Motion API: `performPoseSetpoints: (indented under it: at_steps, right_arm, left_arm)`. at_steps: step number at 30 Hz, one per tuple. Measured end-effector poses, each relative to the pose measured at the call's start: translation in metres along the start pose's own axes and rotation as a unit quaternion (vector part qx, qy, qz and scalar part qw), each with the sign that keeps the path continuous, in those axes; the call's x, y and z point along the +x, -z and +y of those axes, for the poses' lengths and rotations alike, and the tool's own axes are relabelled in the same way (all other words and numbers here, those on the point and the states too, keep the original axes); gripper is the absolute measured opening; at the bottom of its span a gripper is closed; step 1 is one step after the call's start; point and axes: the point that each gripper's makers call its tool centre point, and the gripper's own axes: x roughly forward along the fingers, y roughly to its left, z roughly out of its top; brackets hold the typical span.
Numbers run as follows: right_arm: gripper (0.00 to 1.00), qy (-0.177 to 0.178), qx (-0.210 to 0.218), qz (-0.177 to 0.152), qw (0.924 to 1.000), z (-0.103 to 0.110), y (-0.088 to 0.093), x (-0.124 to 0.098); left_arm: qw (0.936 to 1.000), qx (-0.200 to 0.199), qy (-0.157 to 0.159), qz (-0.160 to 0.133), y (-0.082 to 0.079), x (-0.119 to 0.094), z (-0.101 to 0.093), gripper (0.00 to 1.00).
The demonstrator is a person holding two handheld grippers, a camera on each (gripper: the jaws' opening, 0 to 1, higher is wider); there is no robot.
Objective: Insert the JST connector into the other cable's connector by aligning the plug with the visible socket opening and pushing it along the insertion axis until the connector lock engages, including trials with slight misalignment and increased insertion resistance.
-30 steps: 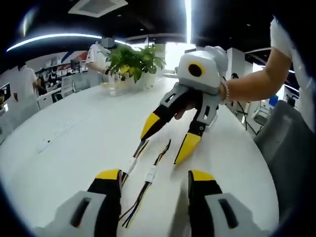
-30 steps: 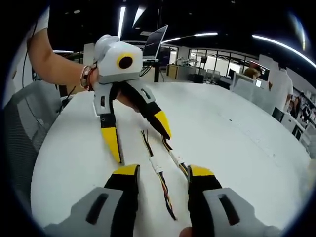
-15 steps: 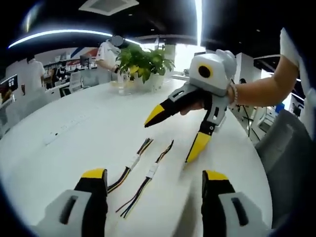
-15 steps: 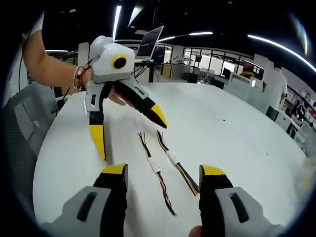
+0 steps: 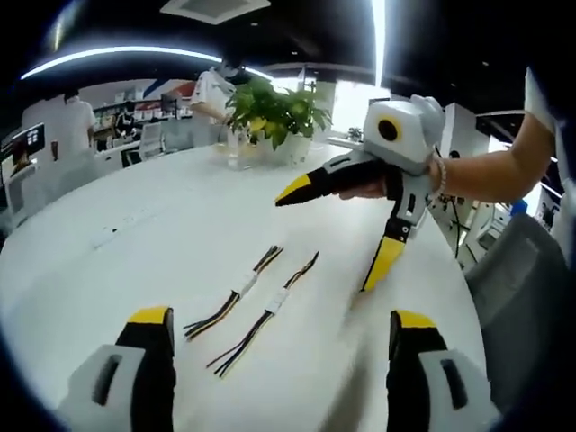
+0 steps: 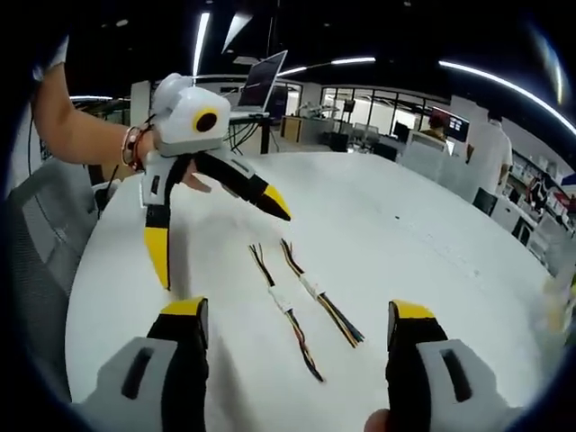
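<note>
Two multicoloured wire cables with white connectors (image 5: 263,304) (image 6: 297,295) side by side on round white table (image 5: 135,252), between left gripper (image 5: 281,328) and right gripper (image 6: 297,315); both spread wide, empty.

A white round table (image 5: 135,261) carries two short connector cables (image 5: 263,299) lying side by side, apart.

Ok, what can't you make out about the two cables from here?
- Left gripper view: the near cable and far cable have white connectors too small to show socket openings or locks.
- Right gripper view: both cables too small to tell plug from socket.
</note>
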Motion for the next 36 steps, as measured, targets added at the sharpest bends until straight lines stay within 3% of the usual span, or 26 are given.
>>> performPoseSetpoints:
  at_steps: [9, 24, 36]
  right_arm:
    - [1.00, 0.032, 0.023, -0.016, 0.9991, -0.003, -0.005, -0.012]
    - [1.00, 0.063, 0.036, -0.024, 0.9971, -0.005, -0.008, -0.037]
    - [1.00, 0.096, 0.038, -0.046, 0.9936, -0.012, -0.025, -0.070]
  left_arm:
    - [0.9997, -0.007, -0.021, -0.010, -0.003, -0.016, -0.002, 0.99]
    - [0.9980, -0.019, -0.048, -0.035, -0.014, -0.043, -0.005, 0.99]
    - [0.9933, -0.037, -0.082, -0.073, -0.032, -0.078, -0.007, 0.99]
